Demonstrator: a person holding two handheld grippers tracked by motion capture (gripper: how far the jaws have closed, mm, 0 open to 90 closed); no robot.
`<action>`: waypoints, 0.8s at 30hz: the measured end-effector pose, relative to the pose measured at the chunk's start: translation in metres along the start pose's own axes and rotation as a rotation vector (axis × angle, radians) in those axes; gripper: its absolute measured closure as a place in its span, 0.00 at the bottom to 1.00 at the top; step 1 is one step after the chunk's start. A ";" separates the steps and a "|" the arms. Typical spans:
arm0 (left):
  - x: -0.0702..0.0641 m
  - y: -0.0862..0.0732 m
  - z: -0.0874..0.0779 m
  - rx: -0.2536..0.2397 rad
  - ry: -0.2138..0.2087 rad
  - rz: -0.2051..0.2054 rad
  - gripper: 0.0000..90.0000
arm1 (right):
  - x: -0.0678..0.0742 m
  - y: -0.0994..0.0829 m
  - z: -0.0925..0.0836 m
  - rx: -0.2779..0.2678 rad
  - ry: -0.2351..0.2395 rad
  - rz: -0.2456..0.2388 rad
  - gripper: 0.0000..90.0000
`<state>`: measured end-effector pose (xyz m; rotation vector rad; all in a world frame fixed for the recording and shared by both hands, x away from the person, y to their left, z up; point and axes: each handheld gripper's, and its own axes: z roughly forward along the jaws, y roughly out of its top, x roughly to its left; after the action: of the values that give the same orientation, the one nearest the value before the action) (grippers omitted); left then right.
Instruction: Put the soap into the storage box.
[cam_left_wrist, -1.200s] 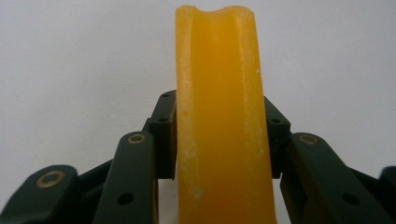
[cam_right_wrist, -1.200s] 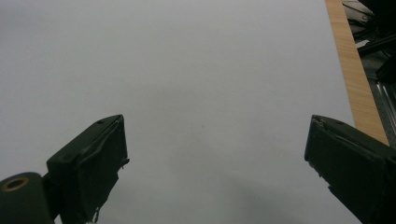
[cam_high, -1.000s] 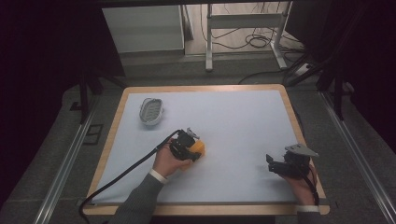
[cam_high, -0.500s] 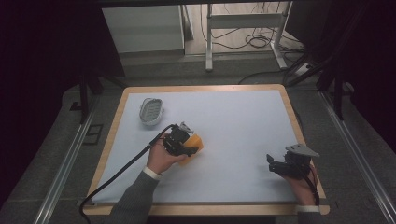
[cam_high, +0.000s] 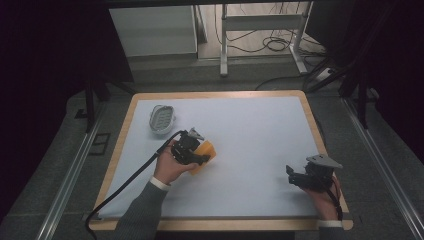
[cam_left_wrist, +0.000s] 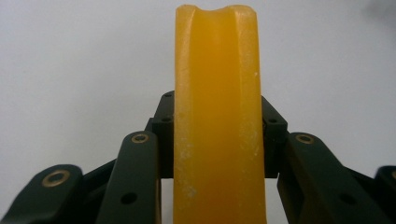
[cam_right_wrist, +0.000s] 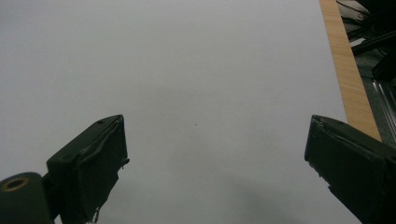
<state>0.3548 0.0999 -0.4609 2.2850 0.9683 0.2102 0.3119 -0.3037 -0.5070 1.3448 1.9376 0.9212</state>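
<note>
An orange-yellow bar of soap (cam_high: 205, 152) is clamped in my left gripper (cam_high: 192, 150), held a little above the white table top left of centre. In the left gripper view the soap bar (cam_left_wrist: 217, 116) stands upright between the two black jaws, whose pads press on both of its sides. A grey oval soap dish (cam_high: 162, 119) lies on the table beyond and to the left of that hand. My right gripper (cam_high: 300, 177) rests near the table's right front, jaws spread wide over bare white surface (cam_right_wrist: 205, 93) with nothing between them.
The white table top (cam_high: 250, 130) has a wooden rim (cam_high: 310, 110). A black cable (cam_high: 125, 185) trails from the left gripper off the front left edge. Metal rails run along both sides on the floor, and a table frame and cables stand beyond the far edge.
My left hand has lifted the soap bar slightly and carried it left and away, toward the soap dish. The right hand has stayed where it was.
</note>
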 end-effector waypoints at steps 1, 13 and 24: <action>0.001 0.000 0.000 0.000 0.000 -0.002 0.68 | 0.000 0.000 0.000 0.000 0.000 0.000 0.07; 0.010 0.002 -0.010 -0.012 0.014 -0.010 0.68 | -0.001 0.000 0.000 -0.004 -0.008 0.000 0.07; 0.025 0.005 -0.020 -0.020 0.039 -0.026 0.68 | -0.001 -0.001 0.001 0.003 -0.013 0.007 0.07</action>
<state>0.3687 0.1247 -0.4444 2.2570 1.0105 0.2529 0.3123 -0.3049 -0.5078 1.3565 1.9261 0.9112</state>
